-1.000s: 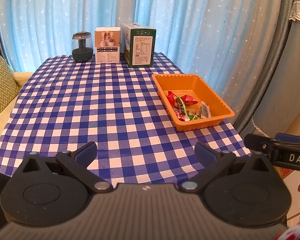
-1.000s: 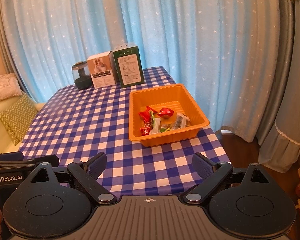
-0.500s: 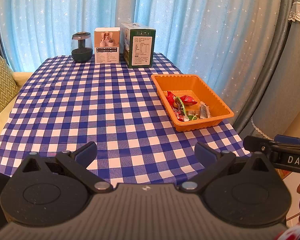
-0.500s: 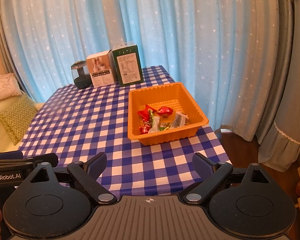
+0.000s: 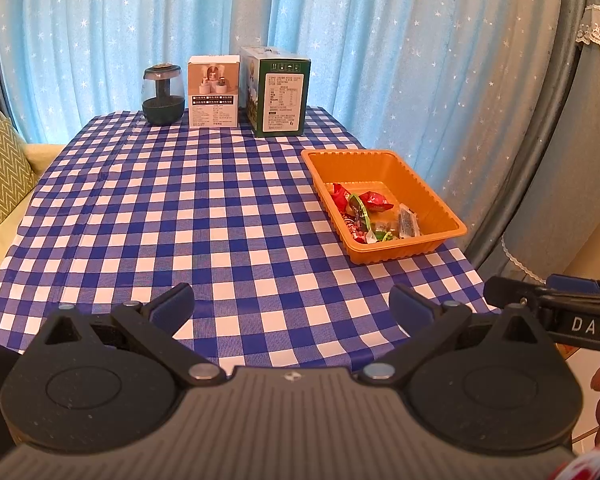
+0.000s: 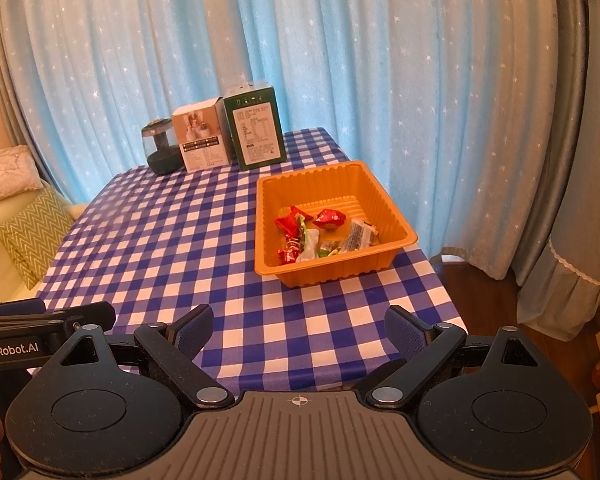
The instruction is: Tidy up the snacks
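Both grippers hover at the near edge of the checked tablecloth (image 5: 204, 208), angled downward. The left gripper (image 5: 291, 307) has its jaws spread wide with nothing between them; the right gripper (image 6: 299, 327) is likewise wide open and empty. Neither has shifted since the earlier frames, and the table layout is unchanged. The orange tray (image 6: 384, 196) sits at the right side of the table and holds the wrapped snacks (image 6: 320, 236), clustered at its near end.
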A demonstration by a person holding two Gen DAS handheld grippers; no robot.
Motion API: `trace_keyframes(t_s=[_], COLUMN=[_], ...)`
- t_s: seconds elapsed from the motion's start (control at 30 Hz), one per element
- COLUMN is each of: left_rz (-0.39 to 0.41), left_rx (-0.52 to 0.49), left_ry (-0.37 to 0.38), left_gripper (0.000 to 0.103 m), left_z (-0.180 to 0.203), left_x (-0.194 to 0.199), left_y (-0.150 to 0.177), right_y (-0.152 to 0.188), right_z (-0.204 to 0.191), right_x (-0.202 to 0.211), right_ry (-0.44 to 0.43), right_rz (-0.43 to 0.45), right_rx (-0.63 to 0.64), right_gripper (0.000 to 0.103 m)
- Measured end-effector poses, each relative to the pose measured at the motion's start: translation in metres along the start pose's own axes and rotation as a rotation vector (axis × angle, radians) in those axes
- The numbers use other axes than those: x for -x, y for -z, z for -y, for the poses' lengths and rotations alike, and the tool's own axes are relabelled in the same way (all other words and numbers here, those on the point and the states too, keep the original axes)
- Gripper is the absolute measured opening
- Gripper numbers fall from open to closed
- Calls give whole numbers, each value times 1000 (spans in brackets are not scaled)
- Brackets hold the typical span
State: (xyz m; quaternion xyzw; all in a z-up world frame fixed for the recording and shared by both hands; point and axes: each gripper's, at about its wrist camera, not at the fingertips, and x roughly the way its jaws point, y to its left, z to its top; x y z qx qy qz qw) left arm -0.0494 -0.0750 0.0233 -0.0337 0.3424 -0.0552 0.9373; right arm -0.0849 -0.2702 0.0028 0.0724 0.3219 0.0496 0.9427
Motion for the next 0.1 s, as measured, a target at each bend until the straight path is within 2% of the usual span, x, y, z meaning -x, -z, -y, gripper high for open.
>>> trace_keyframes(t_s=[0.1], left_rz=[4], left_rx=[2], left_ry=[0], left_gripper=[103], left_z=[-1], left_x=[-1], left_y=[1], right_y=[1], right_z=[0], right_x=[0], right_ry=[0], right_rz=[1], right_rx=[-2], right_gripper=[92])
